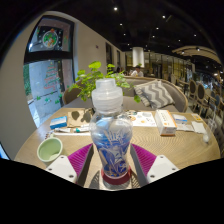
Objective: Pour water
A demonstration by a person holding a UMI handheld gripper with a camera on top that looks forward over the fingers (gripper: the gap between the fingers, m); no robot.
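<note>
My gripper (111, 160) has one bottle (111, 135) standing upright between its two magenta pads (80, 157), which sit close against its sides; I cannot tell whether both actually press on it. The bottle is clear plastic with a blue pattern and a white cap (107, 96), over the near edge of the desk (185, 145). I judge it light, thin-walled and apt to buckle, perhaps slippery, so I would hold it at mid-body (below the shoulder) with moderate force. One green bowl (49, 149) sits at the desk's left near corner, my likely target. One potted plant (98, 78) stands at the far edge; two cushions (153, 93) lie beyond.
</note>
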